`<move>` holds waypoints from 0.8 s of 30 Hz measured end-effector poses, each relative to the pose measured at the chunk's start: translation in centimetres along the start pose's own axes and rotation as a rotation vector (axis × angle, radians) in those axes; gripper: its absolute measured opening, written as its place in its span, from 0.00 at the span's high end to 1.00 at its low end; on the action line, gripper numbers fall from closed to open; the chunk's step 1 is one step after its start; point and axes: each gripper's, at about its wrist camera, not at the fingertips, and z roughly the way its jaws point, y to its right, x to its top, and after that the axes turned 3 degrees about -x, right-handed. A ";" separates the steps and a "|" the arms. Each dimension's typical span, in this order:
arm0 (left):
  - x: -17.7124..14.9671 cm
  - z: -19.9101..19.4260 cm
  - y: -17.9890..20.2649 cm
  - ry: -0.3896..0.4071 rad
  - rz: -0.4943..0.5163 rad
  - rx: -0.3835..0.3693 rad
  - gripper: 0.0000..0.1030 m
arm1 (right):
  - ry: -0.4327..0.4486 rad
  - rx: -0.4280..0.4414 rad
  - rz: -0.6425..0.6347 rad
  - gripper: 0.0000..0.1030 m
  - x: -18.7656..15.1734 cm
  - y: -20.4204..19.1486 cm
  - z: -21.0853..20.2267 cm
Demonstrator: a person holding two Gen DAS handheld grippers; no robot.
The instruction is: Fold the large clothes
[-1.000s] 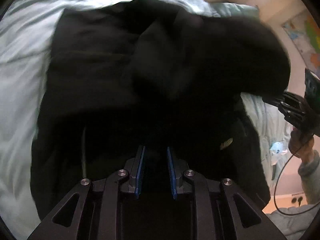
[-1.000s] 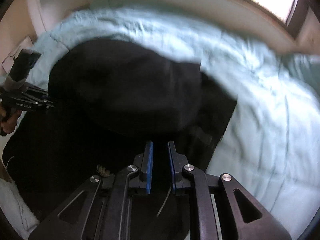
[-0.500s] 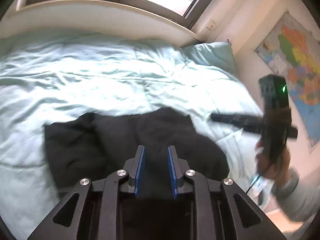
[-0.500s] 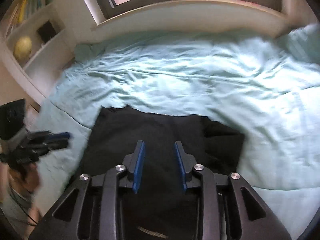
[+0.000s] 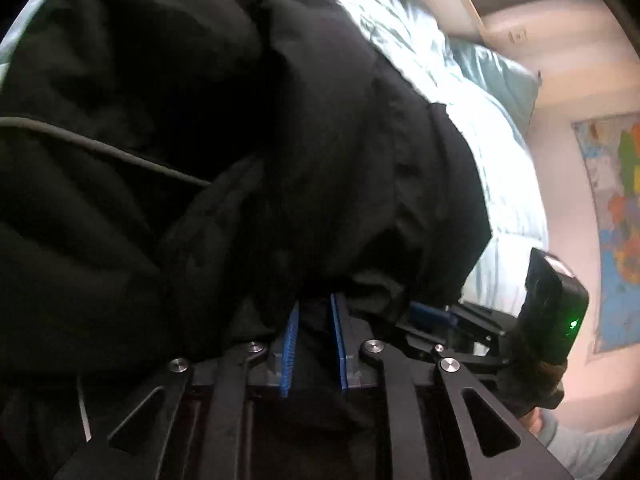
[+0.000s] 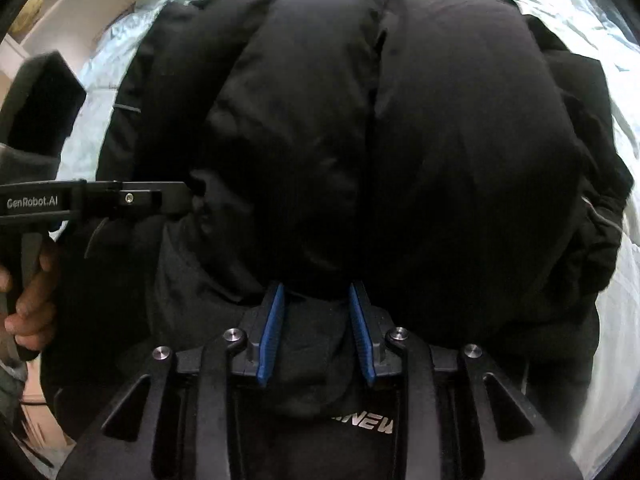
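Both grippers have dropped onto the black jacket (image 6: 400, 140): left gripper (image 5: 314, 312) pinched on fabric, right gripper (image 6: 316, 292) narrowly parted; regrasp begun.

bed (image 6: 624, 280) – pale blue duvet | black puffer jacket (image 6: 400, 140) lying on it – pillow (image 5: 504, 80)

We see a puffy black quilted jacket (image 6: 400, 140) with white lettering near its hem, lying on a pale mint-blue crinkled bedspread (image 5: 492, 148). Our black two-finger left gripper (image 5: 314, 344) and black right gripper (image 6: 316, 328) both carry bright blue ribbed pads (image 6: 272, 332). A wall map (image 5: 616, 232) shows blue seas with orange, yellow and green patches on a pinkish-cream wall.
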 end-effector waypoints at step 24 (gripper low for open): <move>-2.7 -5.7 7.6 0.077 0.227 0.082 0.61 | 0.159 -0.009 -0.094 0.48 -0.3 1.1 -8.7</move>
